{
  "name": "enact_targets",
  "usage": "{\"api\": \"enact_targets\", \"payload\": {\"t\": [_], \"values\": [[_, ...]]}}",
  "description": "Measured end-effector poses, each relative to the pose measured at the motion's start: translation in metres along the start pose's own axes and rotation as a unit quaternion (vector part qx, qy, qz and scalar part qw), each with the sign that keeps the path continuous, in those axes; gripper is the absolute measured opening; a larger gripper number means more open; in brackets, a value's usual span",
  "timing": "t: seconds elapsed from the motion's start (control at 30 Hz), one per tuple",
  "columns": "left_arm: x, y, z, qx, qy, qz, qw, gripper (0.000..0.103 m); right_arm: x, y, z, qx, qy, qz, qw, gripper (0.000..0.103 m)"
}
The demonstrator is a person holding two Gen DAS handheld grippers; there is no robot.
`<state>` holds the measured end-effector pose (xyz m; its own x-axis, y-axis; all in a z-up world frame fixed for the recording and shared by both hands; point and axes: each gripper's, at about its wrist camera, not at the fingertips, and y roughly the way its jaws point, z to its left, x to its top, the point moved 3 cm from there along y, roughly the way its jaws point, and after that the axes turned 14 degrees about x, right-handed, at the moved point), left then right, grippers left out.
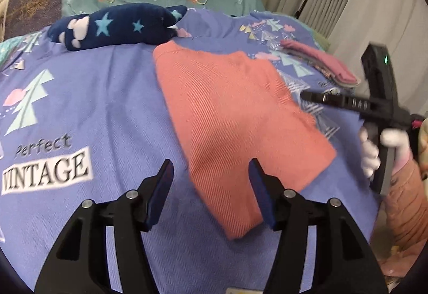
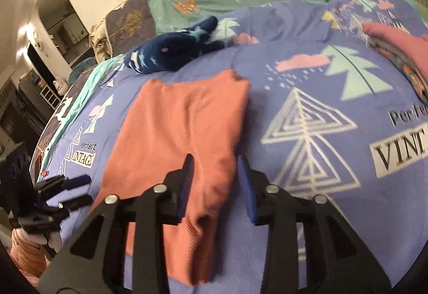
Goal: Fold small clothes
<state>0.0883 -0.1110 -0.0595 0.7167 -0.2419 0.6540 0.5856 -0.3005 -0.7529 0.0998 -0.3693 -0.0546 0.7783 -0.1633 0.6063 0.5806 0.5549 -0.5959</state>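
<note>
On the bed's blue printed bedspread (image 1: 107,107) the salmon garment (image 1: 227,112) lies flat between my left hand-held gripper (image 1: 211,187) and right hand-held gripper (image 2: 215,181), both wide open, holding nothing; soft and limp, probably best pinched at near corners.

Left tongs (image 1: 211,187) and right tongs (image 2: 215,184) both gape wide, gripping nothing.

Both wrist views look close along the bedspread (image 1: 107,112), sharing it.
</note>
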Motion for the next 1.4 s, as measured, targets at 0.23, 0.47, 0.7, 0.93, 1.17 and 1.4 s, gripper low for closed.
{"api": "enact_targets", "payload": {"t": [0.23, 0.47, 0.7, 0.93, 1.17, 1.4], "values": [[0.023, 0.032, -0.002, -0.027, 0.005, 0.022, 0.9994, 0.062, -0.015, 0.012, -0.009, 0.022, 0.022, 0.038, 0.999, 0.051], [0.03, 0.061, 0.001, -0.037, -0.002, 0.047, 0.9982, 0.066, -0.008, 0.034, -0.021, 0.058, 0.058, 0.057, 0.995, 0.052], [0.039, 0.077, 0.006, -0.066, -0.006, 0.052, 0.9965, 0.071, 0.008, 0.052, -0.024, 0.086, 0.053, 0.064, 0.993, 0.053], [0.055, 0.093, 0.004, -0.085, -0.009, 0.048, 0.9952, 0.078, 0.021, 0.068, -0.028, 0.114, 0.06, 0.062, 0.99, 0.053], [0.068, 0.106, 0.003, -0.093, -0.011, 0.045, 0.9946, 0.078, 0.027, 0.075, -0.027, 0.122, 0.053, 0.064, 0.989, 0.053], [0.068, 0.102, 0.0, -0.061, -0.001, 0.029, 0.9977, 0.062, 0.026, 0.073, -0.014, 0.07, 0.012, 0.057, 0.996, 0.04]]}}
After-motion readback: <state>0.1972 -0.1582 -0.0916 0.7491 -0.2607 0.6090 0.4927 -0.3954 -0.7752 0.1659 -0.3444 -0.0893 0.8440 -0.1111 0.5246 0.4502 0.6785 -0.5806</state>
